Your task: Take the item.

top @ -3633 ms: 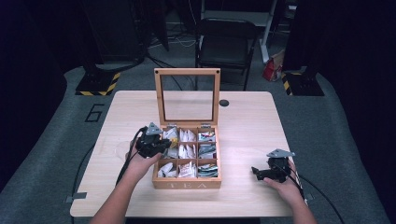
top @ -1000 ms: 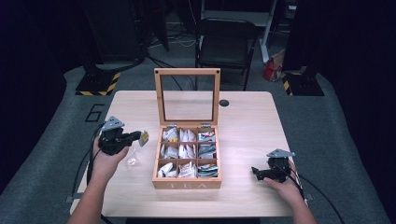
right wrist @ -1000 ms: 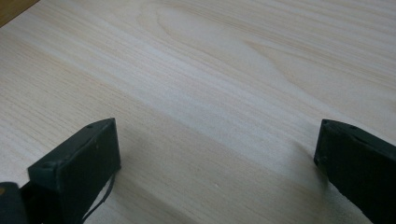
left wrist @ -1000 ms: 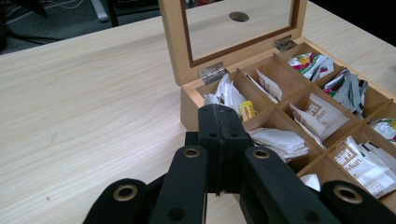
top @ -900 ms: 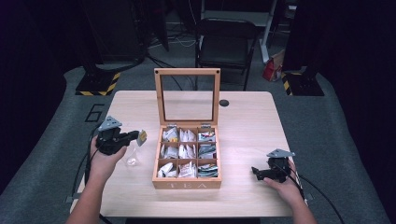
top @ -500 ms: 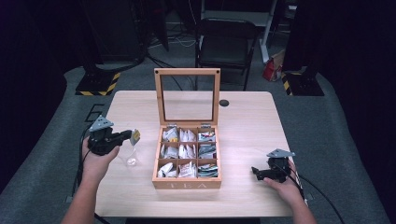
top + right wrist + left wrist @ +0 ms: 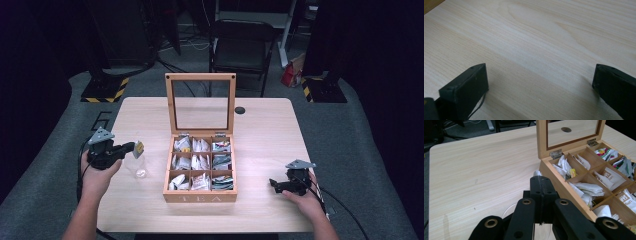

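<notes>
An open wooden tea box (image 7: 200,196) sits mid-table, its glass lid (image 7: 200,76) standing upright and its compartments holding several tea bags (image 7: 200,161). To its left, my left gripper (image 7: 131,147) is shut on a tea bag (image 7: 138,148) with a yellow tag, held just above a clear glass (image 7: 140,169). In the left gripper view the jaws (image 7: 541,182) are pressed together, a white bit of the tea bag (image 7: 537,173) shows past them, and the box (image 7: 554,173) lies to the right. My right gripper (image 7: 276,184) rests on the table at the right, open and empty (image 7: 539,82).
The light wooden table (image 7: 260,130) has a small dark round spot (image 7: 240,110) behind the box. A black chair (image 7: 240,45) stands beyond the far edge. Cables trail from both grippers off the near edge.
The left gripper left the box holding a tea bag and moved left, past the glass rim's side. The right gripper has not moved.
</notes>
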A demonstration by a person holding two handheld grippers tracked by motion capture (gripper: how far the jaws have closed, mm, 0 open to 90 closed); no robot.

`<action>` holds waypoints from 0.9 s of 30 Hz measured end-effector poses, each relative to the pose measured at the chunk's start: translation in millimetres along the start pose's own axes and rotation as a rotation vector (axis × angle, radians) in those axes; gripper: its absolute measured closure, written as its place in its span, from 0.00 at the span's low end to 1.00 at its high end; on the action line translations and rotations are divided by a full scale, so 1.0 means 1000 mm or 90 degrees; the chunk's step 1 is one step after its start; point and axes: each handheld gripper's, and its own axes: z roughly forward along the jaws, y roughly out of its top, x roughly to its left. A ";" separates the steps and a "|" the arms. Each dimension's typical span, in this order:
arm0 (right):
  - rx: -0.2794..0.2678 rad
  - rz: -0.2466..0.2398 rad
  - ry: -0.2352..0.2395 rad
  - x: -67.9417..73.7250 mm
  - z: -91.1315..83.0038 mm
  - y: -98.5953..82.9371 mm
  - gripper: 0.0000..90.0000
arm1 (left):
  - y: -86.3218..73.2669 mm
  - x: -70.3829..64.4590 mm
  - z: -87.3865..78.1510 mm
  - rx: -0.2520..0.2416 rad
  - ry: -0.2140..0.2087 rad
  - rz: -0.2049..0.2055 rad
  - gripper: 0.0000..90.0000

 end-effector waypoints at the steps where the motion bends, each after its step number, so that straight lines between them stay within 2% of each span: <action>1: 0.000 0.000 0.000 0.000 0.000 0.000 0.00 | -0.002 0.002 -0.001 0.001 0.003 0.000 1.00; 12: 0.000 0.000 0.000 0.000 0.000 0.000 0.00 | -0.013 0.010 -0.003 0.006 0.011 -0.016 1.00; 27: 0.000 0.000 0.000 0.000 0.000 0.000 0.00 | -0.028 0.013 0.005 0.016 0.013 -0.031 1.00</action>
